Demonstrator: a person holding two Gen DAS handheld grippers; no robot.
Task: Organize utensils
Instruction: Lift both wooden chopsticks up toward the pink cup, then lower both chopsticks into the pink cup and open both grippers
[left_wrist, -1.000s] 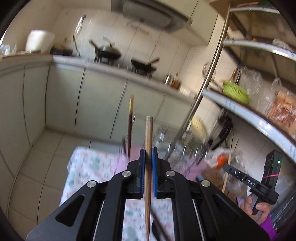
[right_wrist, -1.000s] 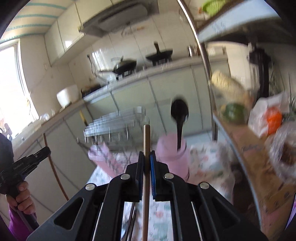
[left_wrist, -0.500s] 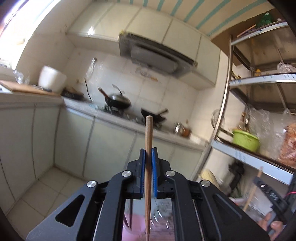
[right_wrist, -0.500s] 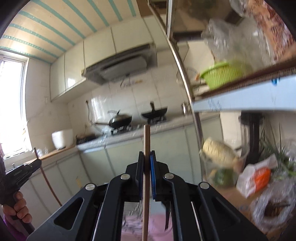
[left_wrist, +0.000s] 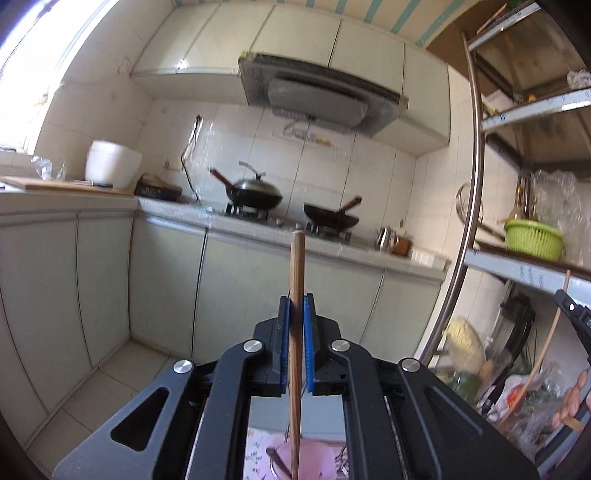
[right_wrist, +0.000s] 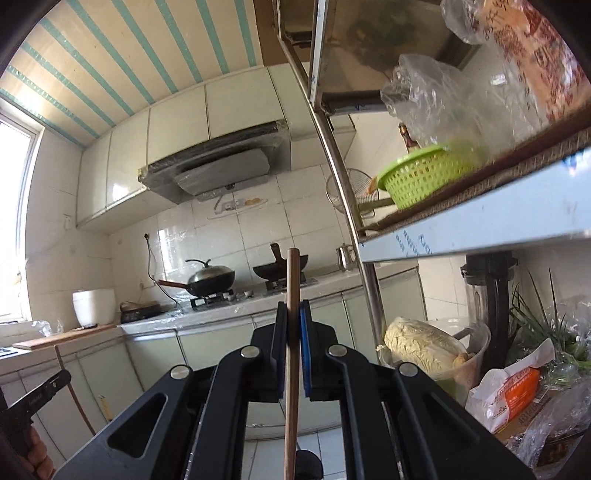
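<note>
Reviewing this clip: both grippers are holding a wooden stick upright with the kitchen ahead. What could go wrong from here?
1. Each gripper pinches a thin wooden stick, left gripper on its stick, right gripper on its stick; a narrow grip like this may let them pivot or slip.
2. The pink holder is barely visible at the left view's bottom edge, so lowering the sticks may miss it.
3. The metal rack post stands close on the right; a swing might clip it.

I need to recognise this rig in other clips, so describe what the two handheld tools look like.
Both match: the left tool and right tool have matte black angular frames with slot cut-outs, round silver pivot bolts and blue pads lining the fingers. From the other camera each shows a black handle with small white lettering. No cable or sleeve is visible.
</note>
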